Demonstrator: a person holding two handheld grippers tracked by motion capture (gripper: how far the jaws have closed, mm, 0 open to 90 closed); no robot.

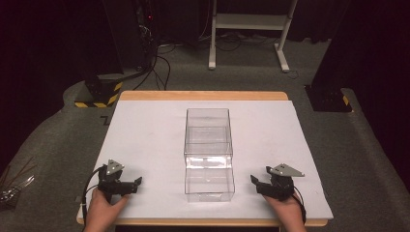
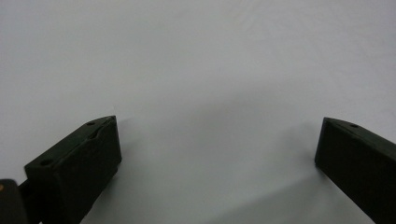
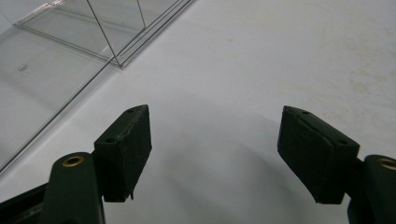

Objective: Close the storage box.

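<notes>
A clear plastic box [image 1: 208, 128] stands at the middle of the white-covered table [image 1: 145, 135], with its clear drawer [image 1: 209, 182] pulled out toward the front edge. The drawer looks empty. My left gripper [image 1: 137, 183] rests near the front left, to the left of the drawer and apart from it. In the left gripper view its jaws [image 2: 219, 126] stand wide open over bare white surface. My right gripper [image 1: 255, 181] rests near the front right, pointing at the drawer. The right gripper [image 3: 212, 112] is open and holds nothing, with the clear box [image 3: 70, 42] at that view's upper left.
A wooden table edge [image 1: 203, 95] shows at the back. Beyond it are grey carpet, a white stand frame [image 1: 251, 29], cables, and a black base with yellow-black tape [image 1: 99, 94]. Another dark base [image 1: 329, 99] sits at the right. Wide white surface lies on both sides of the box.
</notes>
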